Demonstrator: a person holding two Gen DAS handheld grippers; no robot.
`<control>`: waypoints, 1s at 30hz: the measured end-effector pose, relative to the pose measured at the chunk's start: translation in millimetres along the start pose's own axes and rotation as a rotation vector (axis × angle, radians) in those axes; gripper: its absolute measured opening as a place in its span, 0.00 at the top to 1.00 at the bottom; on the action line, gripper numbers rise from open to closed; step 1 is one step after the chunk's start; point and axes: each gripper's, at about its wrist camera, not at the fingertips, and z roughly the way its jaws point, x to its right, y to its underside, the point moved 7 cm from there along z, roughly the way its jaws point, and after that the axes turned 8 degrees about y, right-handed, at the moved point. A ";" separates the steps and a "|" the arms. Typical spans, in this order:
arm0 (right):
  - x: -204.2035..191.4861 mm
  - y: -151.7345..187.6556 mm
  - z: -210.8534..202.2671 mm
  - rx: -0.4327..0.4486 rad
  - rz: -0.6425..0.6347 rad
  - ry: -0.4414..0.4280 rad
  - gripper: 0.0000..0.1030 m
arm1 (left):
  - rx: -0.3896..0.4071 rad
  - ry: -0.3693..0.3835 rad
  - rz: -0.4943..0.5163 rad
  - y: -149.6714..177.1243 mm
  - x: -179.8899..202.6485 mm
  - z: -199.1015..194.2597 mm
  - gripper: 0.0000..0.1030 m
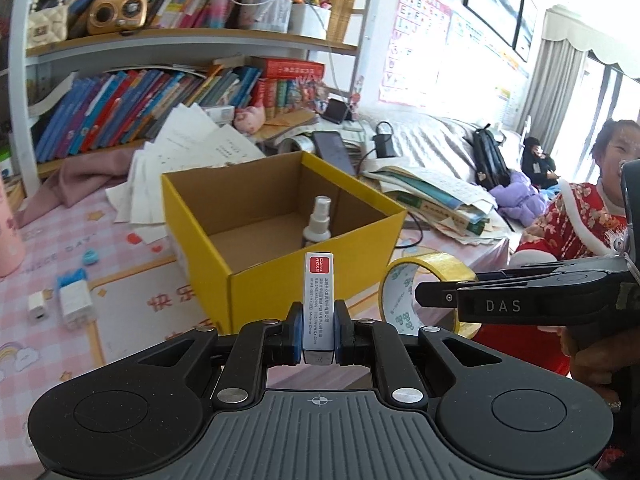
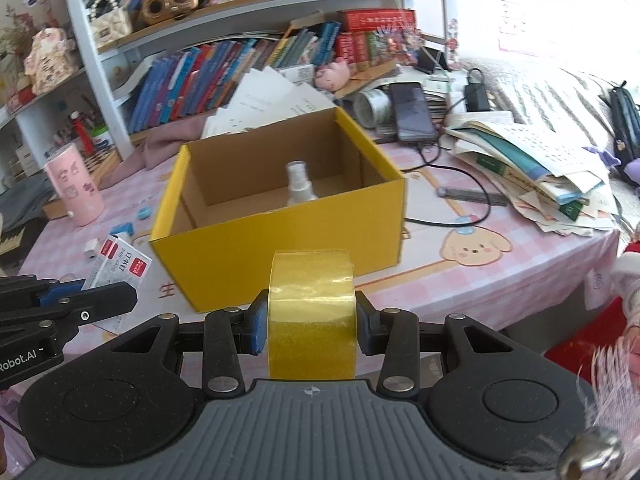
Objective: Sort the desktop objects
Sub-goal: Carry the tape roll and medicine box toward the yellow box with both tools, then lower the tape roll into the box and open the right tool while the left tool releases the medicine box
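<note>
Left claw (image 1: pixel 318 330) clenched on a slim white-and-red box (image 1: pixel 318 300), held upright between the blue pads. Right claw (image 2: pixel 311 322) clamped across a roll of yellow tape (image 2: pixel 312 312), pads pressing on its two flat sides, the roll standing on edge. Both held just in front of an open yellow cardboard box (image 2: pixel 280 248) on the bench (image 2: pixel 480 280), which wears a pink checked cloth. Inside that box, near the back wall, a small clear spray bottle (image 2: pixel 299 186), upright. To the left of the box on the cloth: a small white adapter (image 1: pixel 37 309), a white-and-blue packet (image 1: pixel 74 300) and a tiny blue item (image 1: pixel 90 257), possibly a clip, too small to tell. Further back, a dark phone (image 2: pixel 412 110) with a cable, loose papers (image 2: pixel 272 100), and a heap of books and papers (image 2: pixel 532 172) at the right. Behind, a bookshelf (image 2: pixel 248 4) crowded with books.
</note>
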 end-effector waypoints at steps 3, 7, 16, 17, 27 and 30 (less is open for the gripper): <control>8.6 -1.9 -0.9 0.009 0.009 0.018 0.62 | 0.000 0.017 0.009 -3.4 4.4 6.9 0.87; 19.1 -7.9 -2.3 0.037 0.024 0.042 0.62 | 0.010 0.030 0.026 -11.0 8.2 15.0 0.87; 31.8 -46.4 -5.9 0.174 0.016 0.054 0.62 | 0.052 0.021 0.061 -35.7 12.2 29.5 0.87; 31.6 -51.4 -5.9 0.191 0.009 0.049 0.62 | 0.056 0.016 0.063 -38.4 11.8 31.5 0.87; 31.3 -113.7 31.2 0.258 -0.068 -0.035 0.62 | 0.084 -0.065 0.023 -67.6 -10.5 64.1 0.87; 28.7 -129.0 47.3 0.256 -0.102 -0.073 0.62 | 0.075 -0.098 -0.014 -71.4 -19.1 76.2 0.87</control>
